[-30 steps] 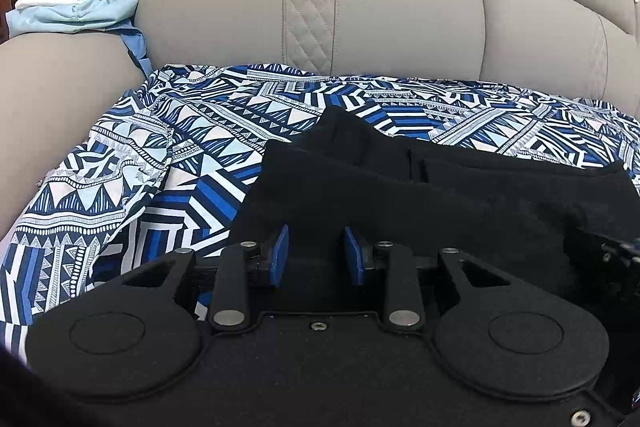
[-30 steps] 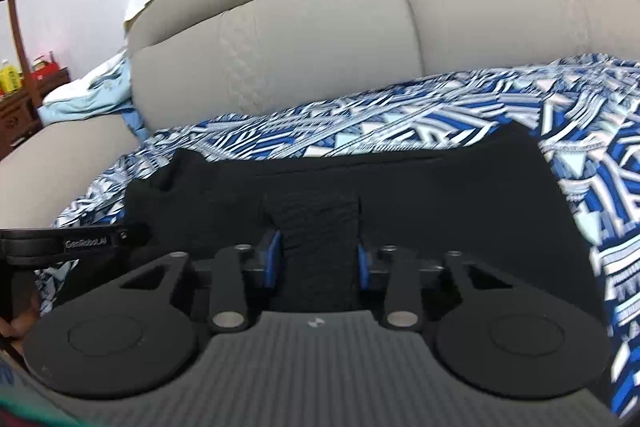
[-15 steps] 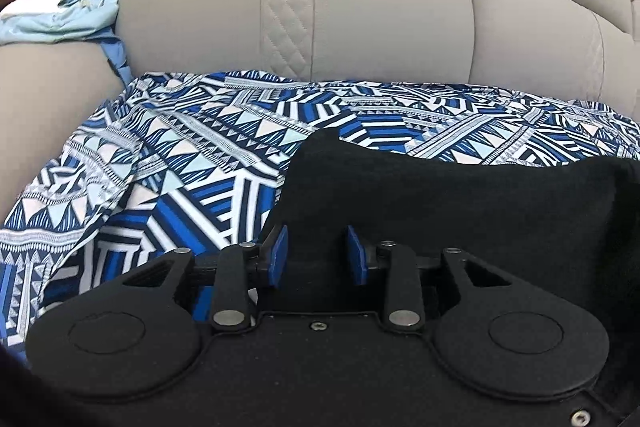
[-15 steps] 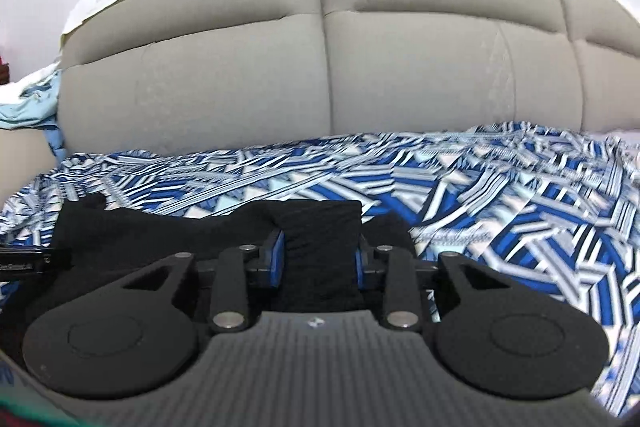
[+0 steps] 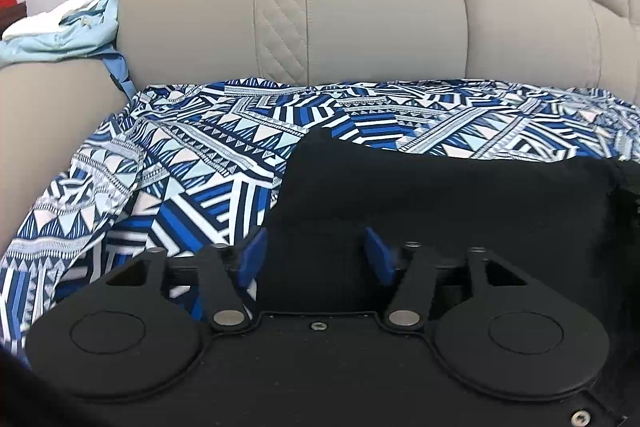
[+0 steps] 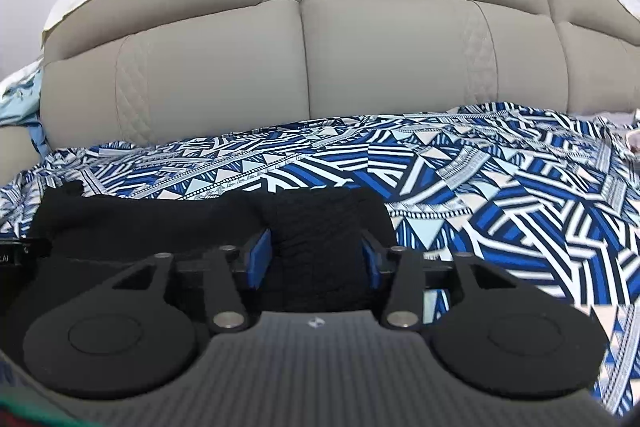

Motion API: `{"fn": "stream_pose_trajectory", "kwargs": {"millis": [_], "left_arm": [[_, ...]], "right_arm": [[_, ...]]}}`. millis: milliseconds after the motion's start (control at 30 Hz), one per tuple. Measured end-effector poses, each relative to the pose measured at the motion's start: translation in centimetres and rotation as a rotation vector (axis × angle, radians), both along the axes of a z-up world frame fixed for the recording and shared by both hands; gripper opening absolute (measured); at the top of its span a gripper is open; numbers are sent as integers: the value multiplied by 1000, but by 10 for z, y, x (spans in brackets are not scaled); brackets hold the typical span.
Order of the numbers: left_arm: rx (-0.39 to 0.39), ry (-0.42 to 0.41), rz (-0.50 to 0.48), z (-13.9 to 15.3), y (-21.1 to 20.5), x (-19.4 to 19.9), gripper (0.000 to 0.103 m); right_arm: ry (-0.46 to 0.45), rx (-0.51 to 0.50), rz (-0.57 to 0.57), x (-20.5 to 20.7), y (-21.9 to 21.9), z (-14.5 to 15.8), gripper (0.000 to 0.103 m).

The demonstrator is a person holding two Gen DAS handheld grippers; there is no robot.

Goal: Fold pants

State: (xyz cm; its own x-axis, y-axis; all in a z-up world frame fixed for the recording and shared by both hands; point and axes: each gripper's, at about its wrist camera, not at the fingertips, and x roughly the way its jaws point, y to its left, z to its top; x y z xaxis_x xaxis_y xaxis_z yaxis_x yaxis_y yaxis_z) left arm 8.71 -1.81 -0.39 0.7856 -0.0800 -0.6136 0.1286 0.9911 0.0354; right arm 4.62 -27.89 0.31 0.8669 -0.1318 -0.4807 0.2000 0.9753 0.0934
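Black pants [image 5: 440, 195] of soft, matte knit, lying folded on patterned sheet [image 5: 192, 163]; flat slab shape with one rounded corner bump far-left of left tongs.

Left gripper [image 5: 316, 257]: blue pads [image 5: 252, 259] spread wide, black cloth between them but not touched by either pad; no pinch visible. Edge of pants just ahead of fingertips, bulk of fabric stretching off to the right of the tongs.

Right gripper [image 6: 316, 259]: blue-faced fingers [image 6: 260, 259] set apart, a thick ribbed wad of pants [image 6: 316, 227] filling the gap from pad to pad. Coarser weave visible on this wad than on the smooth panel to the left of the tongs. Whether pads press the wad or merely flank it: cannot tell. Small black part of the other tool at far left edge, beside the cloth.

Sheet: thin cotton-like print, blue, navy and white triangles and stripes, lightly rumpled, spreading ahead and to both sides of both tongs.

Sofa back [image 6: 360, 59] beyond: beige, smooth leather-like cushions, plump and seamed, with narrow diamond-quilted strips.

Pale blue garment [image 5: 68, 31] crumpled on armrest, far ahead-left of left tongs.
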Motion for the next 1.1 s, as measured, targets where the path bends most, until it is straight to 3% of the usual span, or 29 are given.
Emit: {"fn": "stream_pose_trajectory", "kwargs": {"millis": [133, 333, 633, 800, 1100], "left_arm": [[-36, -1, -24, 9, 3, -30, 84], [-10, 12, -81, 12, -4, -87, 93], [3, 77, -110, -4, -6, -139, 94], [27, 93, -99, -11, -8, -140, 94], [31, 106, -92, -16, -9, -133, 101]], "right_arm": [[-17, -19, -13, -25, 13, 5, 75], [-38, -54, -11, -76, 46, 10, 90], [15, -58, 37, -121, 74, 0, 96], [60, -117, 67, -128, 84, -12, 97], [89, -123, 73, -128, 85, -19, 97]]}}
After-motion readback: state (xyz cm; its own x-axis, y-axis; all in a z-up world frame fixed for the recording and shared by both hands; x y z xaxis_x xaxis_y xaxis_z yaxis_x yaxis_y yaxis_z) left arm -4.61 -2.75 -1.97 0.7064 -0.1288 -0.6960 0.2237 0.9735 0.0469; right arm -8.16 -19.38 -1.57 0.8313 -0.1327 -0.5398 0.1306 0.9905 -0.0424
